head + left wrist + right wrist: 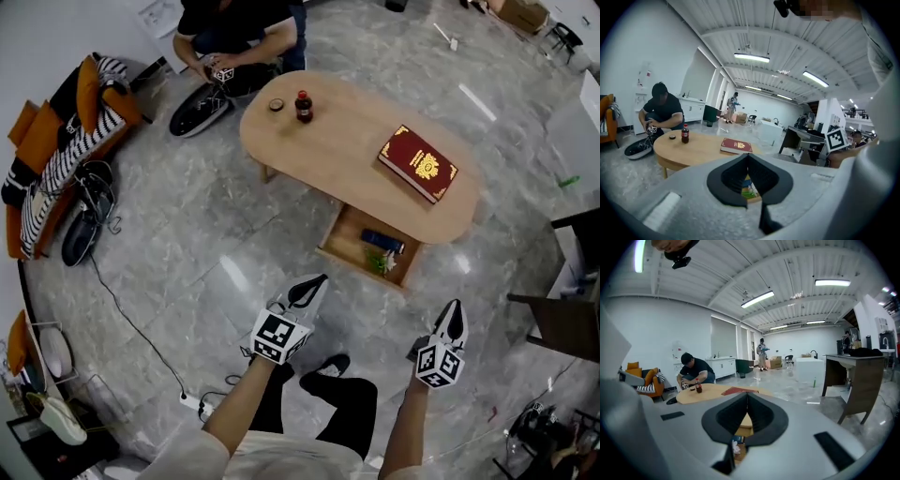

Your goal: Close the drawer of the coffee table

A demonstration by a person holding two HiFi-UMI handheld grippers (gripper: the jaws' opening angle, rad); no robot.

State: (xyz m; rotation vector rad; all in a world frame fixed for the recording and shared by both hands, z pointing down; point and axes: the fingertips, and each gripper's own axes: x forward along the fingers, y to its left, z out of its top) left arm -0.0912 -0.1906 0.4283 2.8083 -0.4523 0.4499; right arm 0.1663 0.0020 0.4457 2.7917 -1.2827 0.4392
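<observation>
Here, the left tool (313, 283) and the right tool (454, 312), each pressed together empty, face one open drawer (349, 236).

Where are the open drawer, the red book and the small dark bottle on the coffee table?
open drawer (349, 234), head view, bare wooden floor at its left end.
red book (418, 163), head view, middle of its cover.
small dark bottle (304, 109), head view, its body below the red cap.
</observation>
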